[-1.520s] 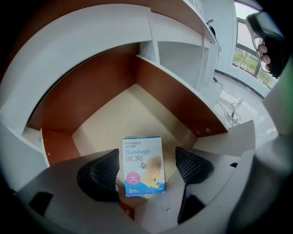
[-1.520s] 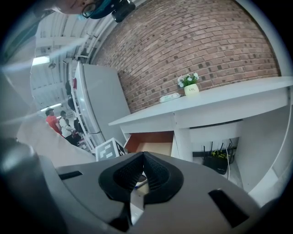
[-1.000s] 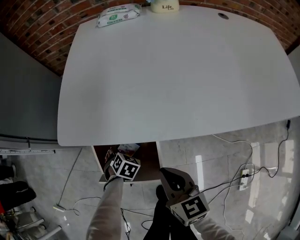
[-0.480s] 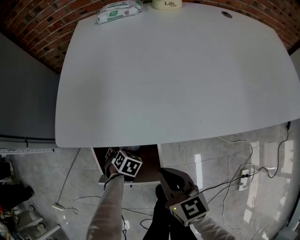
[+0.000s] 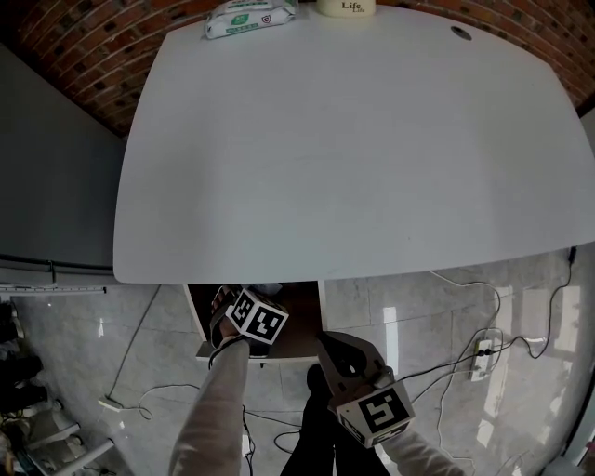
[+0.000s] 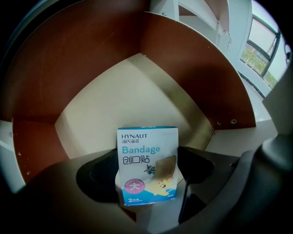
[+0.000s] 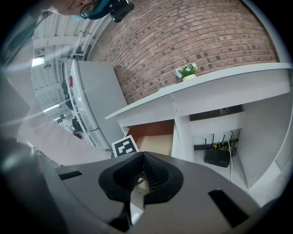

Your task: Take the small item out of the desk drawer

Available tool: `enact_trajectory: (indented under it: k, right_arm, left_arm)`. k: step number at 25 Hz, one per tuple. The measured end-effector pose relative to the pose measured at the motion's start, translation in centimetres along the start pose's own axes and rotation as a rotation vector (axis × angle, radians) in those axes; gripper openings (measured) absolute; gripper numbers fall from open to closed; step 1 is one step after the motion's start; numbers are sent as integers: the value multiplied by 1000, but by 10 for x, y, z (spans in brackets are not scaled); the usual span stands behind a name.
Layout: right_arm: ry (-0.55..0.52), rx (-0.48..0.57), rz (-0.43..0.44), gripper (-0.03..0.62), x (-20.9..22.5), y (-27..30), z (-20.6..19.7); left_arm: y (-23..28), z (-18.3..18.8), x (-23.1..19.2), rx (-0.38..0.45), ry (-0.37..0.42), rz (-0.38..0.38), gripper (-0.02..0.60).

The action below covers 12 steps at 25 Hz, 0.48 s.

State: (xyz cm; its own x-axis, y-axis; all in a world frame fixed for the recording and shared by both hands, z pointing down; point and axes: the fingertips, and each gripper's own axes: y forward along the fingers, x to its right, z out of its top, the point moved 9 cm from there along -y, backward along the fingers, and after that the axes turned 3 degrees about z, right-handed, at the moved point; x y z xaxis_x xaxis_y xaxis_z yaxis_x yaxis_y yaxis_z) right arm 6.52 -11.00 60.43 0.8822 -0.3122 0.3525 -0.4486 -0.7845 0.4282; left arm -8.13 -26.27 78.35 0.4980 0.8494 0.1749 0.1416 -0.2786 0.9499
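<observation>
A small blue-and-white bandage box point(image 6: 147, 164) stands upright between the jaws of my left gripper point(image 6: 147, 179), which is shut on it. Behind the box lies the open drawer point(image 6: 114, 100), with brown walls and a pale bottom. In the head view the left gripper point(image 5: 244, 311) reaches into the drawer point(image 5: 302, 330) just under the desk's front edge. My right gripper point(image 5: 333, 346) hangs in front of the drawer, to the right, with its pads pressed together on nothing. In its own view the right gripper point(image 7: 143, 176) faces the drawer point(image 7: 155, 137).
The white desk top point(image 5: 353, 149) carries a wipes pack point(image 5: 249, 17) and a white container point(image 5: 346, 7) at its far edge. Cables and a power strip point(image 5: 483, 351) lie on the tiled floor to the right. A router point(image 7: 217, 156) sits under the desk.
The left gripper has shifted slightly toward the desk's edge inside the drawer. The right gripper has stayed where it was.
</observation>
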Motion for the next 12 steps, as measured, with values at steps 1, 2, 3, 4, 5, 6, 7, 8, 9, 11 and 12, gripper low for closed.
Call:
enact_trajectory:
  k: [1,2,3,4,5,6,7,8,9,11,12]
  right_arm:
    - [0,0,0,26,-1,-1,0]
    - [0,2,-1,26,-1,-2,0]
    - [1,4,-4,26,-1,-2,0]
    - [4,5,-7,26,-1,-3,1]
    - [7,7,-11,26,-1,-4,1]
    - [11,8,-15,26,0,-5,2]
    - [15,9,-20,26,0,-7,2]
    - [18,9,-25,26,0,-9,2]
    - [20,11,-30,26,0,-10,2]
    - [20,18,-36,26,-1,-14,7]
    - [18,22,-38,26,-1,-16,10]
  left_arm:
    - [-1,-1,0,-2,3,3,400]
    - [-3,-2,0,-3,6,8,400]
    - [-5,-2,0,-1,11,16,400]
    - [-8,-2,-1,6,15,25,400]
    - [-12,0,-2,18,21,32,400]
    - [-17,3,-2,34,27,38,400]
    - [-25,7,-2,56,33,41,400]
    - [-34,13,-2,81,39,43,400]
    - [-42,17,-2,102,43,45,400]
    - [-55,19,-2,125,49,58,400]
    - [-61,20,-3,133,47,64,400]
